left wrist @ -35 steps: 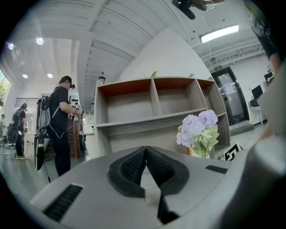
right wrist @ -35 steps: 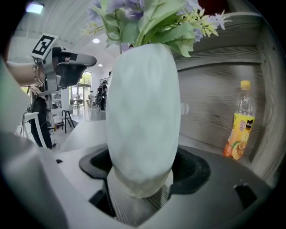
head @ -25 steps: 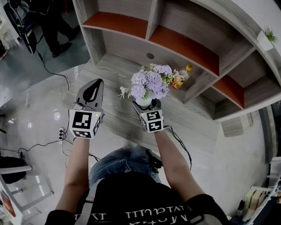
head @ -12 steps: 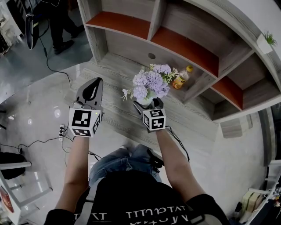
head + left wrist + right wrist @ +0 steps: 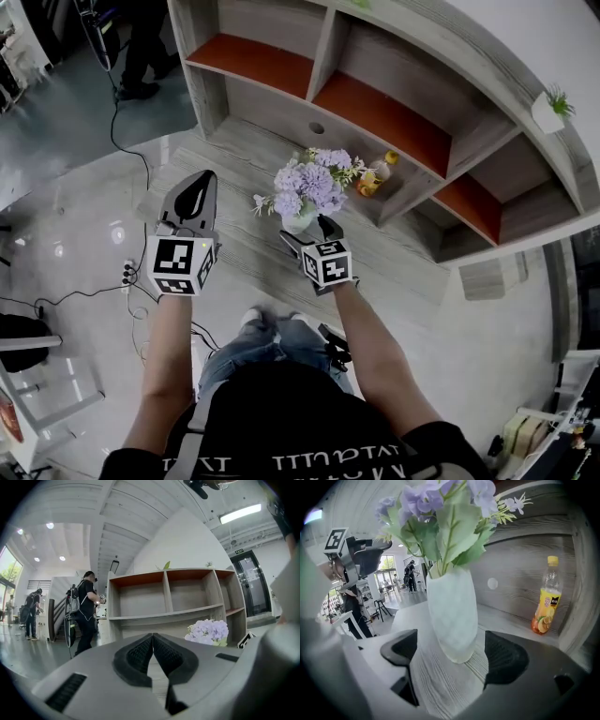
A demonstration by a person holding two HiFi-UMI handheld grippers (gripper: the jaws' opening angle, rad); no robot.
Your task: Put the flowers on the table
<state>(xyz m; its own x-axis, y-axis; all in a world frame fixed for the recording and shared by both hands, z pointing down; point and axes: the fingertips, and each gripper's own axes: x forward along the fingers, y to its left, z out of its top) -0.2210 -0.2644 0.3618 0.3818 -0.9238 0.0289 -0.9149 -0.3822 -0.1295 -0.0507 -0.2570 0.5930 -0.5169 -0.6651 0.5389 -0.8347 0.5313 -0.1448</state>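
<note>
Right hand-held gripper (image 5: 451, 654) is holding its jaws wide apart; the white vase (image 5: 452, 616) is standing upright between them, and both dark pads (image 5: 505, 658) are sitting clear of its sides, so nothing is clamped. The vase is resting with its base on the wood-grain desk (image 5: 440, 691), and the grain is showing in the gap on either side of it. The flowers (image 5: 436, 508), lilac blooms with broad green leaves and a few small white sprigs, are rising out of the vase mouth and spreading above the right hand-held gripper. Left hand-held gripper (image 5: 153, 644) is keeping its jaws together, ribbed pads meeting at the tips with nothing between them; in the head view it is hovering to the left of the vase, well apart from it, near the desk's front edge. Beyond the vase, an orange drink bottle (image 5: 547, 597) with a yellow cap is standing upright near the back wall of the shelf unit (image 5: 375, 94), whose grey wooden frame is enclosing orange-lined compartments. A small potted plant (image 5: 553, 98) is sitting on top of the unit. A person in dark clothing (image 5: 86, 611) is standing farther off, to the left of the shelves. A cable (image 5: 94, 300) is trailing over the glossy floor to a power strip (image 5: 128, 275).
</note>
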